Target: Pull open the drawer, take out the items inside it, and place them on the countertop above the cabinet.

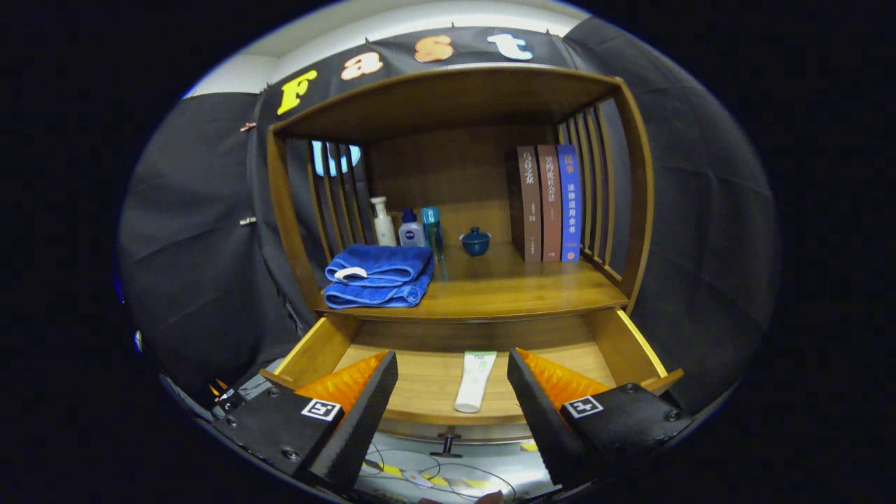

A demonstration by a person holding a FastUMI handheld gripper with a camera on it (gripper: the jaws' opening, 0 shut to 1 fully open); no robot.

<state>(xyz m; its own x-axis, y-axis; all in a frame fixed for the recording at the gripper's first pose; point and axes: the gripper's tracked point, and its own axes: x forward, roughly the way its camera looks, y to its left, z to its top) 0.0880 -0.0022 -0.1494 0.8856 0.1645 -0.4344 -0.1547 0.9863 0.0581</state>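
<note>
Jaws of the gripper [453,388] spread wide and empty above the pulled-open wooden drawer [633,343], the white squeeze tube with green print [475,381] lying flat on its floor between them, touching neither.

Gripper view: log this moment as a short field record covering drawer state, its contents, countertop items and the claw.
drawer: pulled open
in drawer: one white tube, lying flat, cap toward the claw
countertop: folded blue towels, three bottles, blue lidded cup, three upright books
claw: open, fingers either side of the tube, not touching it
task stage: tube not yet taken out
</note>
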